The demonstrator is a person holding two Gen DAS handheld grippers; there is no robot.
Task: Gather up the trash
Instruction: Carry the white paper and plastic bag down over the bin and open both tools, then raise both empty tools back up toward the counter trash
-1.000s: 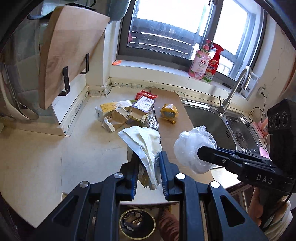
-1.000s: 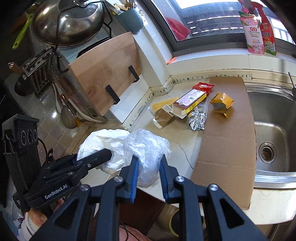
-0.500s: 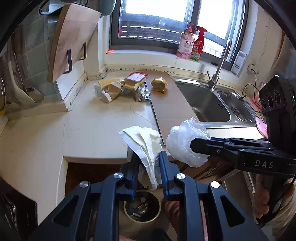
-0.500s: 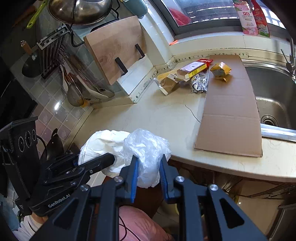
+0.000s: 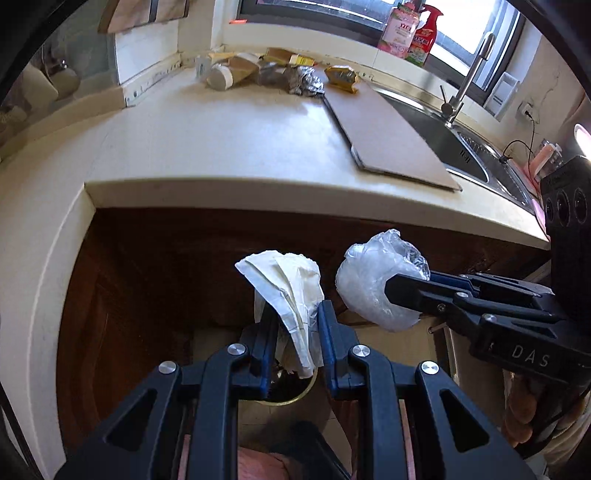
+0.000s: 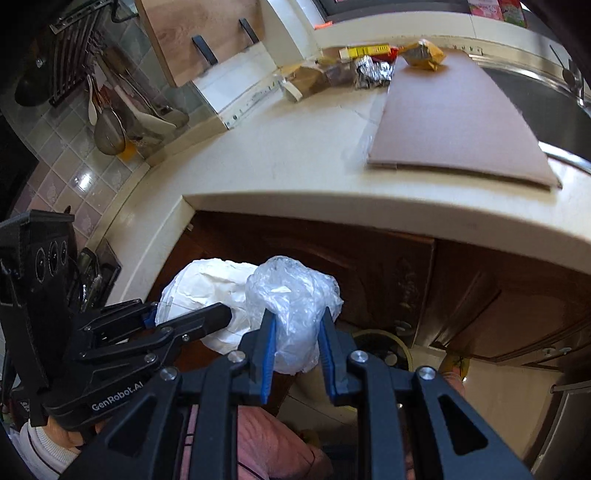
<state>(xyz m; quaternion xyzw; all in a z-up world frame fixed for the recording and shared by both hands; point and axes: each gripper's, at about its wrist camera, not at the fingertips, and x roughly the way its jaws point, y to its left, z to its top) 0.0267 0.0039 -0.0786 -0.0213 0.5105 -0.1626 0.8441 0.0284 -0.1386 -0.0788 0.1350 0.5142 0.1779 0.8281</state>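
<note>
My left gripper (image 5: 293, 314) is shut on a crumpled white paper wrapper (image 5: 288, 291), held below the counter's front edge. Right beside it my right gripper (image 6: 295, 325) is shut on a crumpled clear plastic bag (image 6: 295, 295); the same plastic bag (image 5: 376, 284) shows in the left wrist view. Under both grippers stands a round trash bin (image 5: 291, 391) on the floor, its rim partly hidden by the fingers; the bin (image 6: 384, 347) also shows in the right wrist view. More trash (image 5: 273, 70) lies at the back of the counter: boxes, foil, a yellow packet.
A cardboard sheet (image 5: 388, 133) lies on the cream counter (image 5: 221, 147) next to the steel sink (image 5: 454, 147) with its tap. Dark wooden cabinet doors (image 6: 369, 266) stand behind the grippers. A wooden cutting board (image 6: 199, 33) and utensils hang at the left wall.
Both grippers have dropped from above the counter to below its front edge, carrying the paper wrapper and plastic bag. The counter now appears above them and the bin is closer.
</note>
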